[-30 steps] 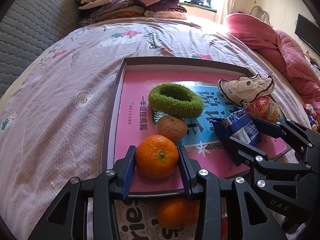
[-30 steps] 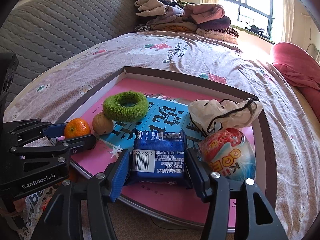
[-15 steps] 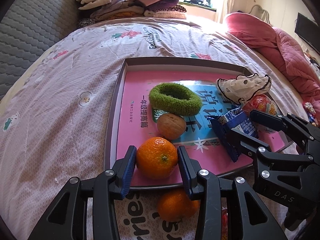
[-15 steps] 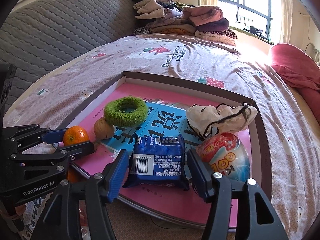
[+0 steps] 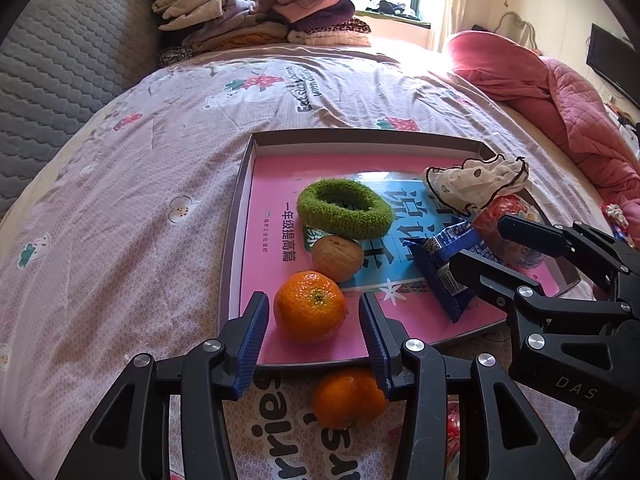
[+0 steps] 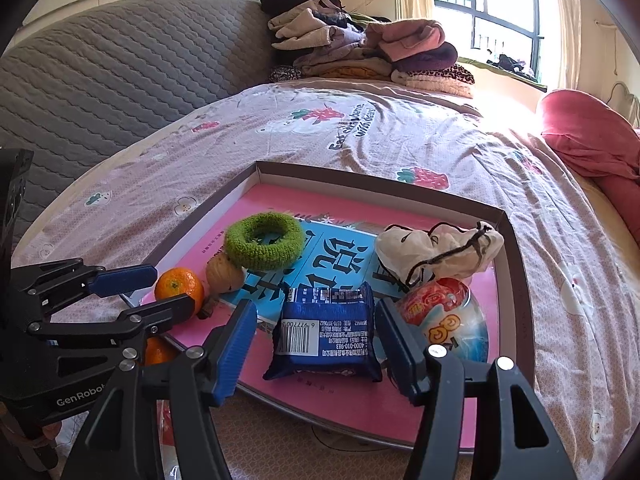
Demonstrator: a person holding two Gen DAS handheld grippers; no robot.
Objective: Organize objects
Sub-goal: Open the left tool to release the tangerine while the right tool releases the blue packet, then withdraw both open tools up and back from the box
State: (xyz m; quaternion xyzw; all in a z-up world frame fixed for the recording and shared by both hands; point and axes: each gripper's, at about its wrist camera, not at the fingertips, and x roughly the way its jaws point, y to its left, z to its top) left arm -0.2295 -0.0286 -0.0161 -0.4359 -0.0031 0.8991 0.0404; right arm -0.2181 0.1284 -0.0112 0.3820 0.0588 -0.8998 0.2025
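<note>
The left gripper (image 5: 313, 334) stands with its blue-padded jaws spread either side of an orange (image 5: 309, 306), a gap showing on each side, so it grips nothing. The orange is glossy and dimpled with a small green stem scar, and it sits inside the tray (image 5: 234, 248) at the near left corner. Below the tray's near edge, out on the bedsheet (image 5: 120, 208), lies a second orange (image 5: 347, 397) — partly hidden behind the gripper's right finger.

The right gripper (image 6: 316, 344) is likewise wide apart around a blue snack packet (image 6: 325, 330), which lies flat near the tray's near edge, barcode and white print facing up, crimped ends dark blue; neither pad touches it.

Just beyond the first orange sits a tan walnut (image 5: 337, 253), wrinkled and rounded. Touching its far side is a fuzzy green hair ring (image 5: 345, 209), lying flat toward the middle of the tray. At the right edge rests a round red-and-blue sweet wrapper (image 6: 444, 320), and behind it a crumpled white cloth pouch (image 6: 436, 252) with black trim.

The tray floor is a pink and blue printed sheet. Farther off — at the head of the bed — folded clothes (image 6: 360, 52) are stacked.
</note>
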